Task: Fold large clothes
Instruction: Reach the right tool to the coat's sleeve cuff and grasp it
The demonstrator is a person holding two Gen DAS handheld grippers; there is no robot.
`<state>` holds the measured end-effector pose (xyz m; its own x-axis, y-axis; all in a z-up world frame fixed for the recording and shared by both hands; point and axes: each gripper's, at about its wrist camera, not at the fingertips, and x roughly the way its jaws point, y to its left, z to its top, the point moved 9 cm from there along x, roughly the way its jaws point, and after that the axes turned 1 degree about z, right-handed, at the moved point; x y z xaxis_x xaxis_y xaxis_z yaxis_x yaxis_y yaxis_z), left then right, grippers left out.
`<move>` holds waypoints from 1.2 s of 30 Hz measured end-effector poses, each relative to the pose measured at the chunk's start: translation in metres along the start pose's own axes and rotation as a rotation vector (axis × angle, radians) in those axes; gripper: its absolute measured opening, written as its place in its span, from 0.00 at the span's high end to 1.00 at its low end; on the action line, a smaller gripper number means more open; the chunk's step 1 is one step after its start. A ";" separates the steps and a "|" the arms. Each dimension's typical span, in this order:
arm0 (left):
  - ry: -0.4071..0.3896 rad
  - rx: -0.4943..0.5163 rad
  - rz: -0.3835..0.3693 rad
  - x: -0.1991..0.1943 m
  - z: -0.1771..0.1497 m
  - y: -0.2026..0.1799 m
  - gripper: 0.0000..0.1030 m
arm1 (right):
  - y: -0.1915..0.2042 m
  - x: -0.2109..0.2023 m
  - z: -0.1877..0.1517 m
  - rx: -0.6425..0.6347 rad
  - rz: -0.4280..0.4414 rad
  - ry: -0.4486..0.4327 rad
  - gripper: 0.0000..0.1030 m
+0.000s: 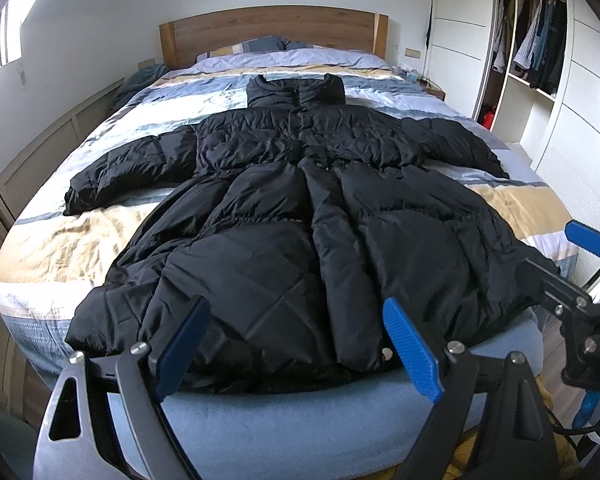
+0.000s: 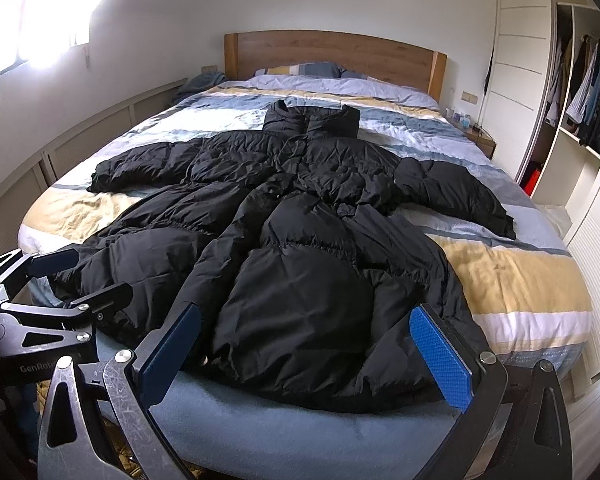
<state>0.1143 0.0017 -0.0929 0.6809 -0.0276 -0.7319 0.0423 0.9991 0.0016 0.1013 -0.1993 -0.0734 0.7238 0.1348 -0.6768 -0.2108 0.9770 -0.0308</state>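
Left wrist view: black puffer coat (image 1: 300,216) lies spread flat on the bed (image 1: 60,240), ready for folding, left gripper (image 1: 296,348) and right gripper (image 2: 304,356) both spread apart, empty, near its hem.

pretty clearly a bedroom in someone's home: big bed (image 1: 100,240) with a striped duvet straight ahead of the tongs, wooden headboard (image 1: 272,28) and pillows (image 2: 304,69) at the far end, open wardrobe (image 1: 536,40) with hanging clothes off to the right.
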 end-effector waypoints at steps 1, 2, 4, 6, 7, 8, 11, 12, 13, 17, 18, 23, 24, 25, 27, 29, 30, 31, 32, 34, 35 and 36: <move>0.000 -0.003 -0.001 0.000 0.001 0.001 0.14 | 0.000 0.000 0.002 0.001 0.002 -0.002 0.00; 0.000 -0.004 -0.001 0.000 0.002 0.002 0.14 | 0.000 0.000 0.004 0.000 0.007 -0.004 0.00; 0.000 -0.001 0.005 -0.001 0.006 0.005 0.14 | 0.001 0.000 0.007 -0.003 0.013 -0.007 0.00; -0.003 0.003 0.018 -0.003 0.011 0.009 0.14 | 0.002 0.000 0.012 -0.008 0.024 -0.010 0.00; -0.009 -0.004 0.026 -0.005 0.014 0.013 0.14 | 0.004 0.000 0.015 -0.012 0.031 -0.014 0.00; -0.011 -0.012 0.032 -0.006 0.017 0.016 0.14 | 0.006 -0.001 0.019 -0.017 0.036 -0.019 0.00; -0.019 -0.038 0.050 -0.007 0.025 0.029 0.14 | 0.009 -0.001 0.029 -0.027 0.053 -0.031 0.00; -0.021 -0.045 0.057 -0.007 0.027 0.033 0.14 | 0.009 0.000 0.031 -0.032 0.055 -0.033 0.00; -0.021 -0.049 0.061 -0.007 0.028 0.036 0.14 | 0.010 0.000 0.034 -0.037 0.056 -0.034 0.00; -0.015 -0.064 0.075 -0.004 0.031 0.046 0.14 | 0.011 0.003 0.041 -0.055 0.062 -0.031 0.00; -0.014 -0.064 0.080 -0.003 0.032 0.048 0.14 | 0.011 0.004 0.042 -0.057 0.063 -0.028 0.00; 0.002 -0.054 0.073 0.005 0.038 0.051 0.14 | 0.008 0.011 0.048 -0.069 0.076 -0.008 0.00; 0.011 -0.053 0.066 0.007 0.041 0.052 0.14 | 0.007 0.011 0.051 -0.074 0.076 -0.007 0.00; 0.016 -0.053 0.063 0.009 0.044 0.053 0.14 | 0.007 0.012 0.055 -0.076 0.078 -0.007 0.00; 0.017 -0.059 0.055 0.012 0.055 0.056 0.14 | 0.006 0.012 0.066 -0.084 0.089 -0.014 0.00; 0.001 -0.074 0.052 0.013 0.072 0.062 0.14 | 0.004 0.012 0.078 -0.094 0.092 -0.028 0.00; -0.024 -0.083 0.055 0.011 0.085 0.068 0.14 | 0.002 0.011 0.088 -0.101 0.099 -0.040 0.00; -0.042 -0.086 0.059 0.011 0.095 0.071 0.14 | 0.001 0.011 0.095 -0.103 0.106 -0.047 0.00; -0.060 -0.088 0.067 0.010 0.105 0.075 0.14 | -0.001 0.012 0.102 -0.100 0.115 -0.055 0.00; -0.091 -0.094 0.090 0.012 0.127 0.085 0.14 | -0.010 0.014 0.122 -0.077 0.138 -0.073 0.00; -0.100 -0.097 0.101 0.014 0.135 0.090 0.14 | -0.013 0.016 0.128 -0.073 0.136 -0.078 0.00; -0.106 -0.099 0.114 0.017 0.143 0.096 0.14 | -0.021 0.020 0.139 -0.067 0.125 -0.089 0.00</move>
<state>0.2343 0.0925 -0.0080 0.7505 0.0880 -0.6549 -0.1082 0.9941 0.0097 0.2113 -0.1944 0.0160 0.7437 0.2711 -0.6110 -0.3436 0.9391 -0.0015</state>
